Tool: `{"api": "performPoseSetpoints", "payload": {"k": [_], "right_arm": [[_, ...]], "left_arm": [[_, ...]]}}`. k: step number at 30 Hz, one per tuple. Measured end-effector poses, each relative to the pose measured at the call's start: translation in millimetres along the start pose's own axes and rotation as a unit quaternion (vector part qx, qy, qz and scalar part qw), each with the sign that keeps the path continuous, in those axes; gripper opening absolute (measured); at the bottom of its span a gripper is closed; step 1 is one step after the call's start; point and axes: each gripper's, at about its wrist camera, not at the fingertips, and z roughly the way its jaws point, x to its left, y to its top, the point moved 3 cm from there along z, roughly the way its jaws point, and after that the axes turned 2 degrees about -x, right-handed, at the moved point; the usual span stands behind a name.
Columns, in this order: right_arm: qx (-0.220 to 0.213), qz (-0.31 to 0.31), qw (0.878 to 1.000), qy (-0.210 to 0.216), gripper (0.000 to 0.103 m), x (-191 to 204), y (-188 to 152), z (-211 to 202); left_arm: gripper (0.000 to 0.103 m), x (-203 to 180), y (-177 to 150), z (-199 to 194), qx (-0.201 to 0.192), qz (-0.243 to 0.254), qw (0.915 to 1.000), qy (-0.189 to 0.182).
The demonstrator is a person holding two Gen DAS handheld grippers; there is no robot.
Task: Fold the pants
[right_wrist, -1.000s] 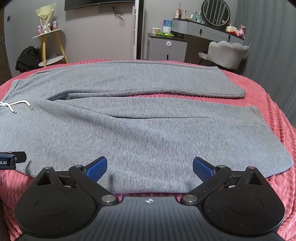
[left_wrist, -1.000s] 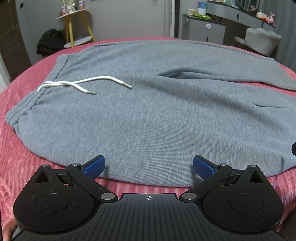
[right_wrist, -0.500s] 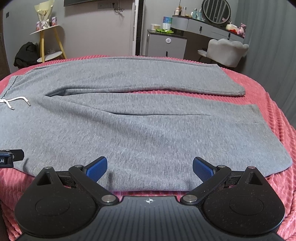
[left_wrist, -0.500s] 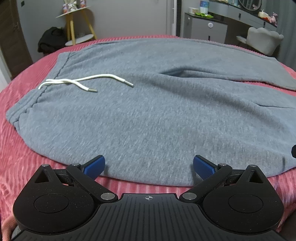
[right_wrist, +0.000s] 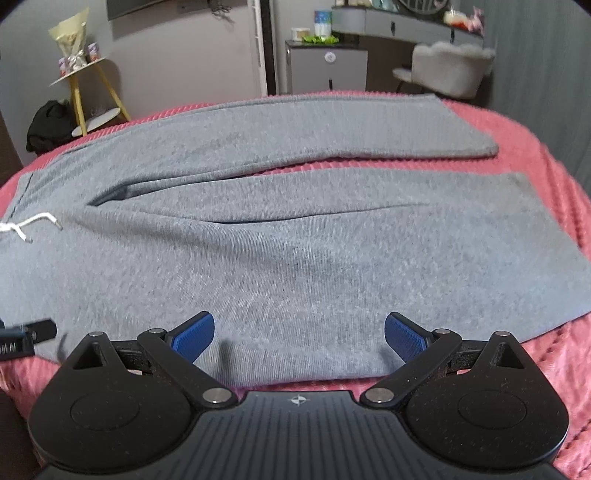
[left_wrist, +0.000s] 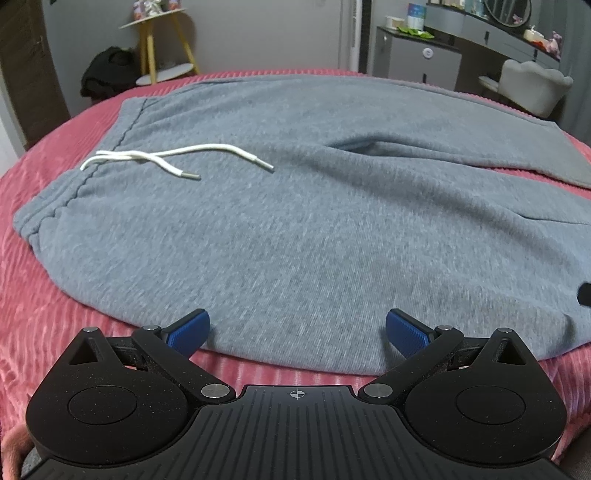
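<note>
Gray sweatpants (left_wrist: 295, 229) lie flat on a pink bed (left_wrist: 33, 302), soft and limp, best pinched along the near side edge by left tongs (left_wrist: 297, 332) and right tongs (right_wrist: 299, 334), both spread wide and empty.

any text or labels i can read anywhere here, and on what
None can be read for certain.
Black tab at the left edge of the right wrist view: white print, blurred and cut off.
Canister on the cabinet: too small.
Small boxes on the yellow stand: too blurred.
</note>
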Motion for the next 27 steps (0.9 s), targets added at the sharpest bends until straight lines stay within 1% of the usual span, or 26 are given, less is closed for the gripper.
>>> {"api": "performPoseSetpoints", "payload": {"k": [4,5,8,9,11,13,14,16,17,19,20,22,24,26,27], "right_arm": [[0.018,-0.006,1.000,-0.023,0.099,-0.4,10.3,24.9],[0.031,-0.007,0.999,-0.026,0.099,-0.4,11.3,34.8],[0.087,0.008,0.996,-0.032,0.099,-6.3,8.5,65.5],[0.095,0.013,0.995,-0.031,0.099,-7.6,8.0,71.5],[0.095,0.021,0.995,-0.031,0.099,-10.3,11.5,78.2],[0.102,0.038,0.994,-0.029,0.099,-15.3,14.2,85.3],[0.111,0.034,0.993,-0.028,0.099,-15.0,16.2,88.6],[0.167,-0.007,0.986,-0.023,0.099,-9.6,30.1,97.0],[0.179,-0.013,0.984,-0.008,0.099,-10.6,47.8,99.0],[0.126,0.015,0.992,0.019,0.098,-23.2,89.9,96.7],[0.099,0.034,0.994,0.015,0.098,-32.5,120.0,102.2],[0.063,0.069,0.996,-0.005,0.098,-49.3,175.9,127.5],[0.051,0.100,0.993,-0.020,0.094,-63.9,224.9,167.5],[0.051,0.145,0.986,-0.056,0.078,-81.6,273.2,218.6],[0.054,0.167,0.982,-0.071,0.076,-89.2,290.7,240.3]], "left_arm": [[0.103,2.8,2.7,2.2,0.004,-0.011,0.9999,0.004],[0.103,4.5,4.6,2.9,0.003,-0.017,0.9998,0.013],[0.103,11.3,18.9,4.0,-0.016,-0.024,0.9976,0.062],[0.103,14.3,28.5,4.0,-0.030,-0.024,0.9963,0.077],[0.103,21.6,52.3,5.1,-0.056,-0.033,0.9935,0.093],[0.103,33.0,82.6,12.4,-0.076,-0.062,0.9901,0.101],[0.103,41.2,97.1,18.5,-0.082,-0.086,0.9876,0.103],[0.103,60.1,120.9,36.3,-0.088,-0.146,0.9804,0.098],[0.103,70.3,128.4,48.0,-0.093,-0.180,0.9744,0.099],[0.103,86.4,132.1,68.9,-0.097,-0.235,0.9617,0.104],[0.103,92.6,129.4,77.5,-0.105,-0.253,0.9561,0.104],[0.103,103.4,116.8,87.6,-0.131,-0.274,0.9459,0.114],[0.103,113.7,109.5,96.5,-0.151,-0.279,0.9411,0.116],[0.103,121.8,109.8,100.0,-0.154,-0.280,0.9393,0.126],[0.103,125.1,111.0,101.4,-0.159,-0.275,0.9392,0.131]]}}
